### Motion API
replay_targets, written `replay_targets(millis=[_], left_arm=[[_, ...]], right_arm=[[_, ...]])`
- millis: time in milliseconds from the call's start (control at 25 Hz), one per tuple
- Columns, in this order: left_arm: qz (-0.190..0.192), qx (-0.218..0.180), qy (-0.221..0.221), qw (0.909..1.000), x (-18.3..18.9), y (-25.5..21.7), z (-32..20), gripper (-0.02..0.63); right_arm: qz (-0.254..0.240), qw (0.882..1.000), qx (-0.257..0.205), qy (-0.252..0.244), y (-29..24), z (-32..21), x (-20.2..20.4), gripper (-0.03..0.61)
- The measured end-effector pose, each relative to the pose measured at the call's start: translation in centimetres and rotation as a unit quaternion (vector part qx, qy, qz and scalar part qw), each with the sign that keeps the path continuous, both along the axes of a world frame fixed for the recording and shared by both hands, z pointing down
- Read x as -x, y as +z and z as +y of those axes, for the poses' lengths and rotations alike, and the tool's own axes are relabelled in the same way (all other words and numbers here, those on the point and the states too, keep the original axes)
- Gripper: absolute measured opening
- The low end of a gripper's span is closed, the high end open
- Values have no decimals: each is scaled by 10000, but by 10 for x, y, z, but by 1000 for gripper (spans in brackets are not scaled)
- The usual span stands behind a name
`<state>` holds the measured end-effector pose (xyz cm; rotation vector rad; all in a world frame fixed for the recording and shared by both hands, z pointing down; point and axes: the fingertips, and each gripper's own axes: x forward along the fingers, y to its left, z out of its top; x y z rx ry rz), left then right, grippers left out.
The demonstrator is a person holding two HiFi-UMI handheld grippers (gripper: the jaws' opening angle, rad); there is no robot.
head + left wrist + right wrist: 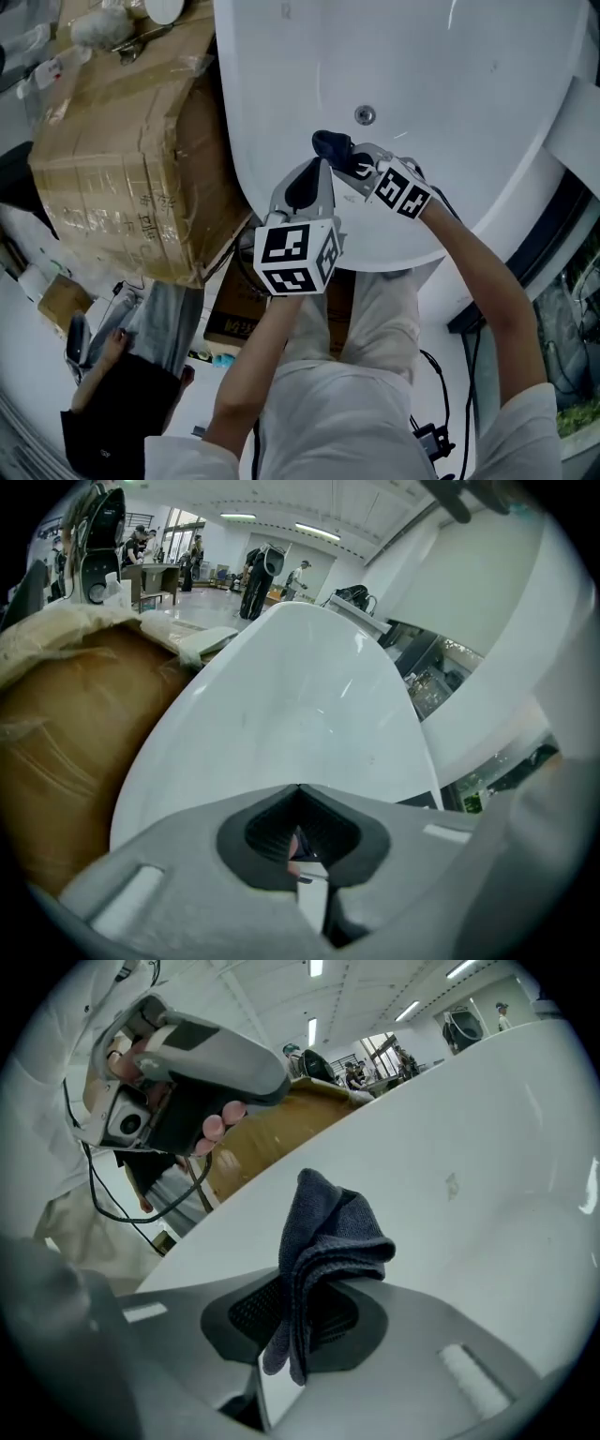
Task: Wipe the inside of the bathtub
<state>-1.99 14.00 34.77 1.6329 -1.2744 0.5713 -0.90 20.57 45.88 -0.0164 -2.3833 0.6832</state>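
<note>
A white bathtub (450,84) fills the upper right of the head view, with a round drain (365,115) in its floor. My right gripper (349,161) is shut on a folded dark blue cloth (332,146), held above the tub's near end. In the right gripper view the cloth (328,1241) sticks up from between the jaws (295,1321). My left gripper (309,178) is over the tub's near rim, just left of the right one, shut with nothing in it. Its tips (298,789) meet over the tub's inside (300,696).
A large plastic-wrapped cardboard box (131,150) stands against the tub's left side, seen also as a box (66,752) in the left gripper view. Another person (122,384) crouches at lower left. Cables (436,394) lie on the floor. White panels (577,122) border the tub's right.
</note>
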Motion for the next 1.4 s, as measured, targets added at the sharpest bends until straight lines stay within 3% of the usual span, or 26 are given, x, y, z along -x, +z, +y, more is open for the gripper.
replay_targets(millis=[240, 480, 680, 1080, 1400], left_arm=[[-25, -284, 323, 9991, 7, -72, -14, 0], [-126, -526, 187, 9984, 34, -135, -31, 0], [-58, -728, 393, 9966, 31, -188, -35, 0], [212, -1233, 763, 9892, 8, -289, -41, 0], [506, -1645, 993, 9800, -7, -358, -38, 0]], right_arm=[[83, 9994, -30, 342, -76, -20, -10, 54], [-69, 9963, -306, 800, -162, -48, -11, 55], [-191, 9911, -576, 1184, -229, -68, -3, 54], [-608, 9603, -946, 2552, -367, -104, -31, 55], [-658, 9425, -1277, 3019, -456, -94, -52, 54]])
